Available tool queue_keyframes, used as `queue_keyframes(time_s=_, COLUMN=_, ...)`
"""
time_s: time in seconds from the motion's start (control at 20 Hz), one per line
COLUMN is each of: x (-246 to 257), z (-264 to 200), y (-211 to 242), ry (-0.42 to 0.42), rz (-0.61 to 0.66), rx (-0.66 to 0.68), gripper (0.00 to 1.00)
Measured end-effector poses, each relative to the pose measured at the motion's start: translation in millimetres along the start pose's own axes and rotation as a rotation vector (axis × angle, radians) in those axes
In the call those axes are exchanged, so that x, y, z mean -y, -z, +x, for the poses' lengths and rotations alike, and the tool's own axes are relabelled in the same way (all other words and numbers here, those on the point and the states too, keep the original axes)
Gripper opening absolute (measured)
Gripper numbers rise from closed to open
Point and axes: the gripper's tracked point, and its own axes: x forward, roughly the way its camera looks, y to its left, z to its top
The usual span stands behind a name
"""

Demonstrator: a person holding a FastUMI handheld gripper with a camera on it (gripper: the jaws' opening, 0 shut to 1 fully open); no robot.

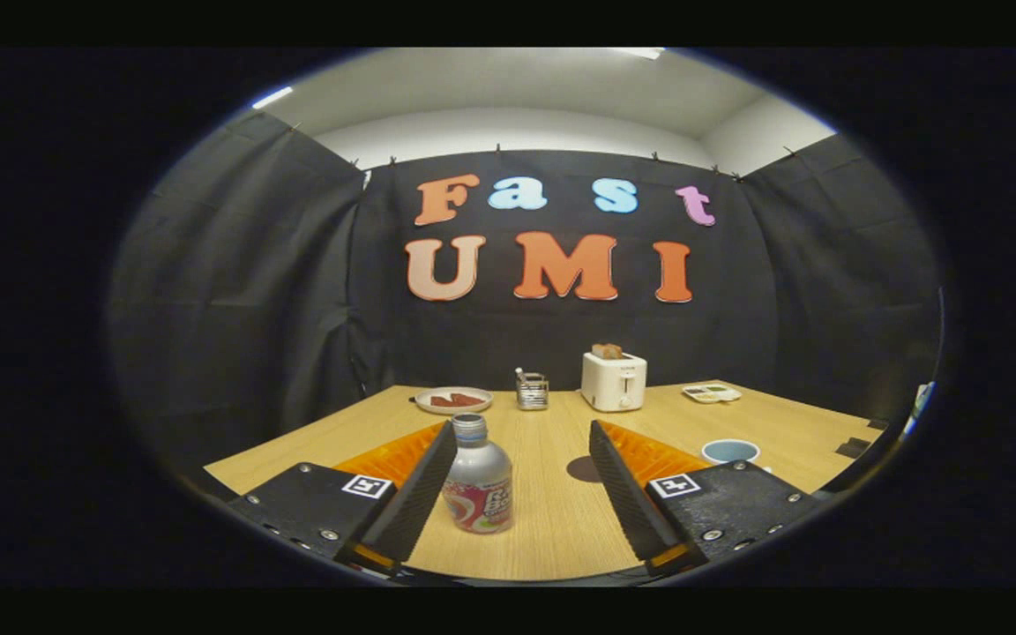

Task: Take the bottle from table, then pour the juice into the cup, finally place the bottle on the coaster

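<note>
Black cloth hangs as the booth's wall on three sides behind a light wooden worktop (pixel 552 503), with a pale ceiling above it. Along the worktop's far edge stand a plate (pixel 453 400) with something reddish on it, a small metal holder (pixel 532 391) just beside it, a white toaster (pixel 614 381) with bread in its slot, and a flat tray (pixel 712 393) toward the far right corner. The gripper (pixel 522 450) is spread wide, its two fingers well apart and clasping nothing. Between the fingers stands the bottle (pixel 477 476), upright on the worktop, set far over to the left finger (pixel 424 481); whether that finger touches the bottle's side cannot be told. The right finger (pixel 623 485) is well clear of it. The bottle has a silvery body, a pale cap and a red, white and green label; the print on the label is too small and blurred to read. Each finger's base carries a small square black-and-white marker. A round dark coaster (pixel 585 468) lies on the worktop just inside the right finger, partly hidden by it. A light blue cup (pixel 730 451) stands beyond the right finger, toward the worktop's right edge, well apart from the bottle.
</note>
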Motion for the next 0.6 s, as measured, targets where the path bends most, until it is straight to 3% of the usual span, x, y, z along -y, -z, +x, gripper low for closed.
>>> queue_keyframes(time_s=0.2, x=-21, z=13, y=44, ry=-0.04, rz=-0.032, rx=-0.087, gripper=0.91)
queue_keyframes(time_s=0.6, x=-39, z=33, y=88, ry=-0.084, rz=-0.075, rx=-0.178, gripper=0.91)
